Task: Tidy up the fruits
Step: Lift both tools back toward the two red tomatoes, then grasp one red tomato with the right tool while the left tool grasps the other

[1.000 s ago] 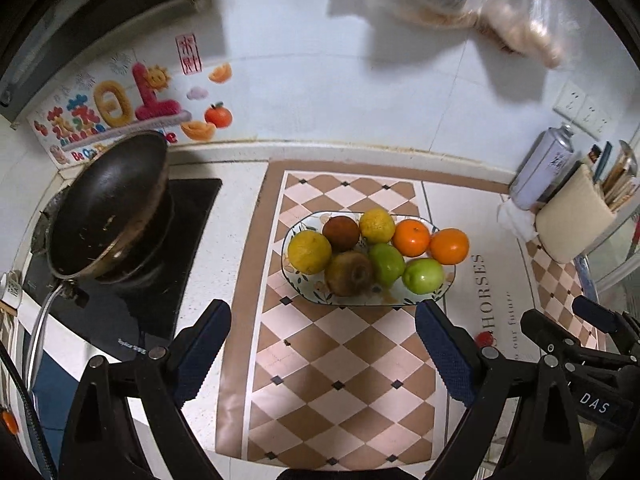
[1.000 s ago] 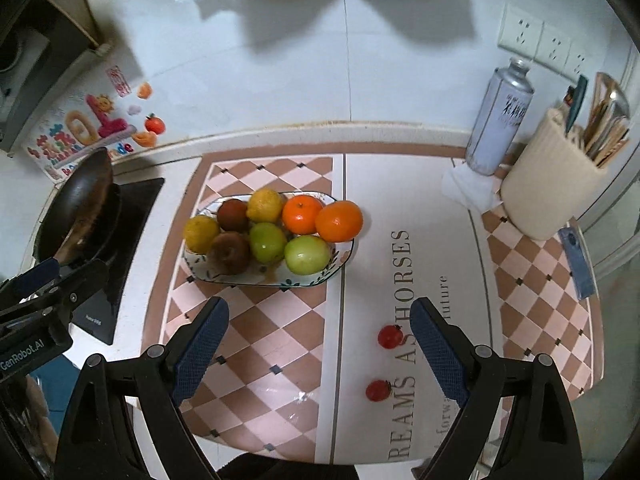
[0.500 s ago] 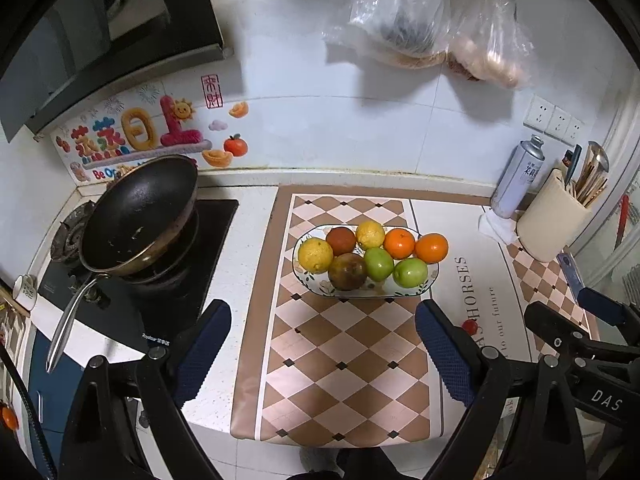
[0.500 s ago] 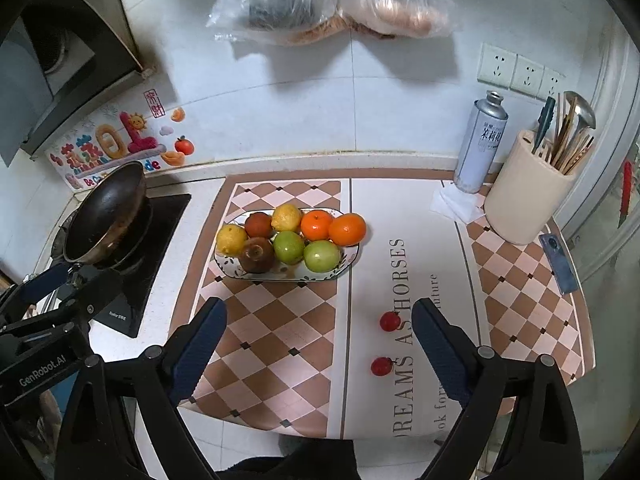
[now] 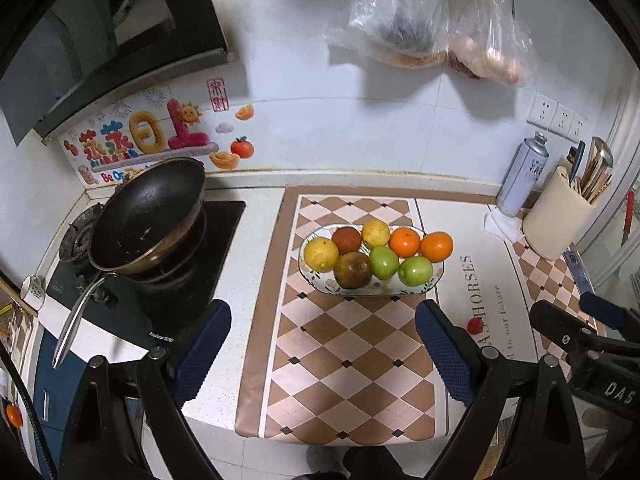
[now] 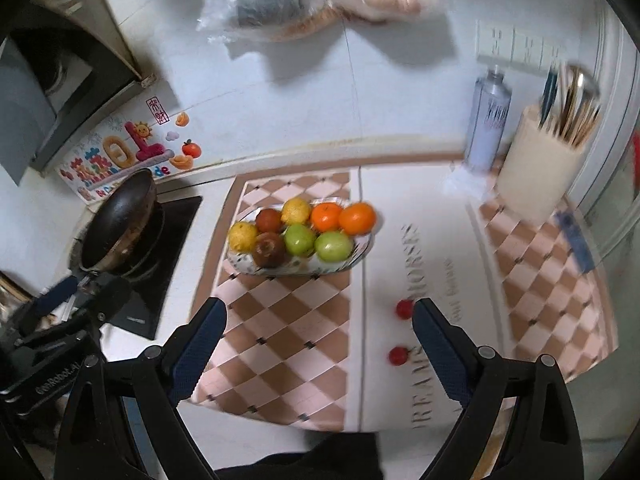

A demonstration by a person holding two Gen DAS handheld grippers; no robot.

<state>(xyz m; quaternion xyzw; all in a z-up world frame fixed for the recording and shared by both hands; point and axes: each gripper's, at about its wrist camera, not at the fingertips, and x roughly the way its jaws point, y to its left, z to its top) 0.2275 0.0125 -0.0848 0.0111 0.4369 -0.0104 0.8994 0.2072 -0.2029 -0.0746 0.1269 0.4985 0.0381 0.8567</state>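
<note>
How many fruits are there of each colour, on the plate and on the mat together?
Yellow fruits: 2
Brown fruits: 2
Green fruits: 2
Orange fruits: 2
Small red fruits, loose on the mat: 2
Total: 10, with 8 on the plate.

Black claw (image 5: pixel 323 344) frames, blue textured pads (image 5: pixel 204 342), silver screws.

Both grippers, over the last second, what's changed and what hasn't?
Both the left gripper and the right gripper pulled back and up from the counter, so the fruit plate looks smaller and the wall bags came into view. Both stayed open and empty. The fruit on the plate and the two cherry tomatoes on the mat didn't move.
</note>
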